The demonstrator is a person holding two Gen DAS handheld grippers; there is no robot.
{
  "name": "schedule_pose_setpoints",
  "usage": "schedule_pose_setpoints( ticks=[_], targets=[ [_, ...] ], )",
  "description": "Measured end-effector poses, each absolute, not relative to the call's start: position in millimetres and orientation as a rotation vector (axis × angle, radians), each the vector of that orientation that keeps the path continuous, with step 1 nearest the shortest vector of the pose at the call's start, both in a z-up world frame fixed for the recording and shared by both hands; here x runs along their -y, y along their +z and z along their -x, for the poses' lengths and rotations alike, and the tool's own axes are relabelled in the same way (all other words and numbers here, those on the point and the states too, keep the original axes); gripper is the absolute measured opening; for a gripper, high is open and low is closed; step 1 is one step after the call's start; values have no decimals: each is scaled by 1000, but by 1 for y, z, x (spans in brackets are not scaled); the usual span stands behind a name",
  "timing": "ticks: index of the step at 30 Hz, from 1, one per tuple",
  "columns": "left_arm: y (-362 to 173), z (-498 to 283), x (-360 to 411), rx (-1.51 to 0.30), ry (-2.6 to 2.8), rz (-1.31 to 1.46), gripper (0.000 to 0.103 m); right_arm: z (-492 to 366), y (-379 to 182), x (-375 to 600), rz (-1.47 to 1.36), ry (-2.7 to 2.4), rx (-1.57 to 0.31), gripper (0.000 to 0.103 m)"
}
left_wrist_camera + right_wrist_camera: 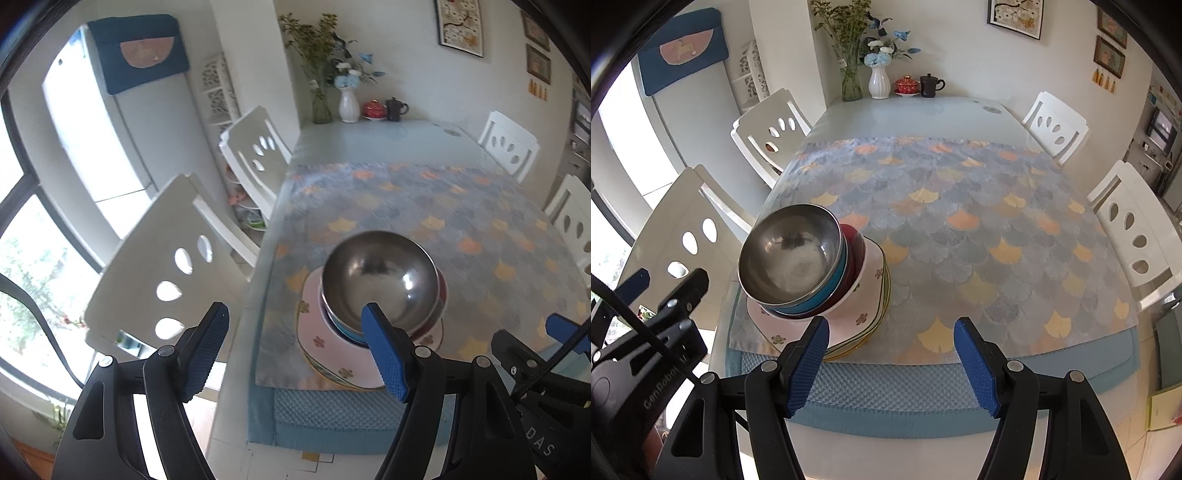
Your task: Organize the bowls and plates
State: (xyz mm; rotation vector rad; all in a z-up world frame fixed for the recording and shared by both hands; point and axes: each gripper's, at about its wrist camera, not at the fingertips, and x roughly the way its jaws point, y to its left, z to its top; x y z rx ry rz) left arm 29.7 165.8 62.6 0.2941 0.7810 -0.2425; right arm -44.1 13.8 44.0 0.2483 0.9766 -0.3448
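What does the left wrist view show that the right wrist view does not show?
Only the left wrist view: the left gripper with both blue fingers open, and the window.

Only the right wrist view: the right gripper open over the tablecloth, and the blue bowl seen from the side.

Both: the steel bowl on top of the stack, the pink plate, the white vase.

Shiny steel bowl [792,254], glossy ceramic plate [871,295], matt cloth runner [960,229]

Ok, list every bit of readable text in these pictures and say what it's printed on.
"DAS": on the right gripper body, seen by the left camera; cut off.
"GenRobot": on the left gripper body, seen by the right camera; last letters partly hidden.
Wall pictures: too small to read.
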Motion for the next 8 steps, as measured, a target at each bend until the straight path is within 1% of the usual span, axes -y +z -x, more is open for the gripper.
schedule_pose_setpoints(
  ticks=[8],
  targets=[
    [74, -20, -145, -746, -204, -254, 73, 51, 46, 14, -244, -303, -969, 68]
  ],
)
